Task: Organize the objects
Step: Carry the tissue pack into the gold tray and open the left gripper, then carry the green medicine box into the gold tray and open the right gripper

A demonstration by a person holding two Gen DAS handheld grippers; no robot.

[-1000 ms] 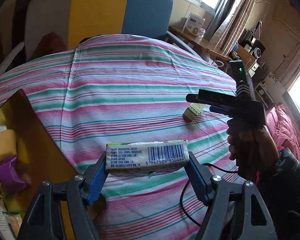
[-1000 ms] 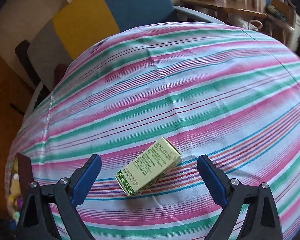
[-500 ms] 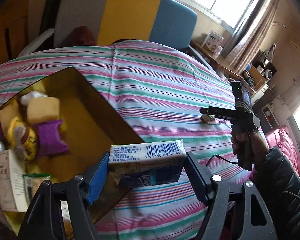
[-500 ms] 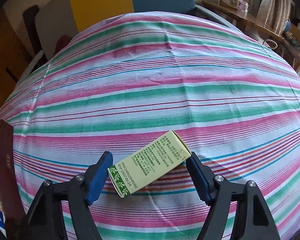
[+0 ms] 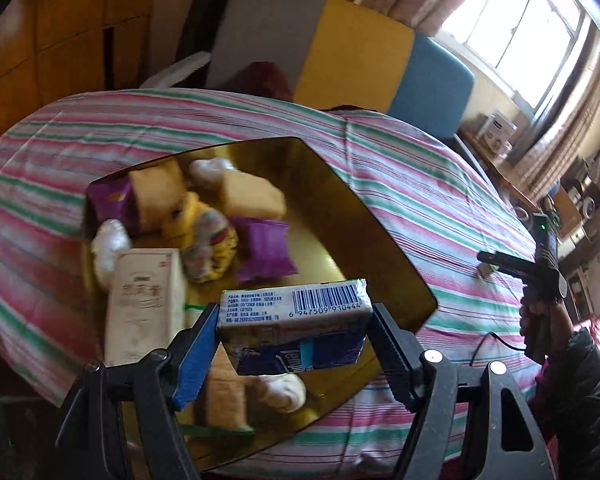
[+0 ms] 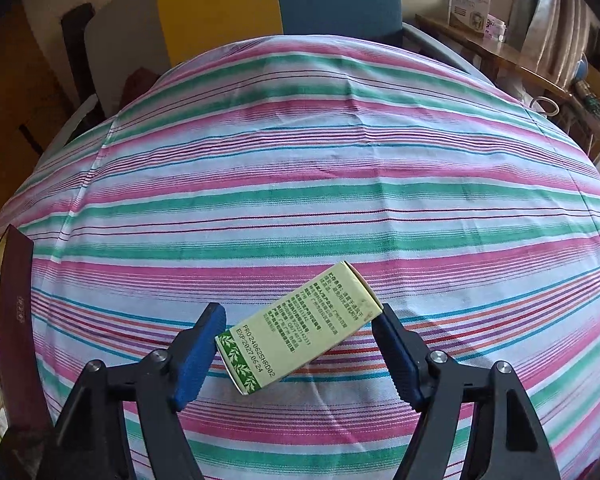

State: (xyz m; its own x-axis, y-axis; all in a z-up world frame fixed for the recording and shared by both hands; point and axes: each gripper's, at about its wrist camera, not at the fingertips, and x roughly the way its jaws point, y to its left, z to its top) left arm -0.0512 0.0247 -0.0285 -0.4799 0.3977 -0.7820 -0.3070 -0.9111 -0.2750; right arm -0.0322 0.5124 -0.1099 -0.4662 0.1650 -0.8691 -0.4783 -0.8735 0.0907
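Observation:
My left gripper (image 5: 294, 330) is shut on a tissue pack (image 5: 294, 306) with a barcode and holds it above the near part of a gold-lined box (image 5: 352, 208). The box holds several items: purple packets (image 5: 264, 248), a white carton (image 5: 144, 304), a tan block (image 5: 252, 196). My right gripper (image 6: 300, 340) has its blue pads against both ends of a light green box (image 6: 300, 328) that lies slanted on the striped tablecloth (image 6: 300, 184). The right gripper also shows in the left wrist view (image 5: 500, 260), far right over the cloth.
The dark edge of the box (image 6: 16, 320) shows at the left in the right wrist view. A grey, yellow and blue chair (image 5: 340, 48) stands behind the table. A wooden side table (image 6: 500, 52) with a small carton is at the back right.
My left gripper carried the tissue pack leftwards from over the bare cloth to above the box. My right gripper closed in from wide open onto the green box.

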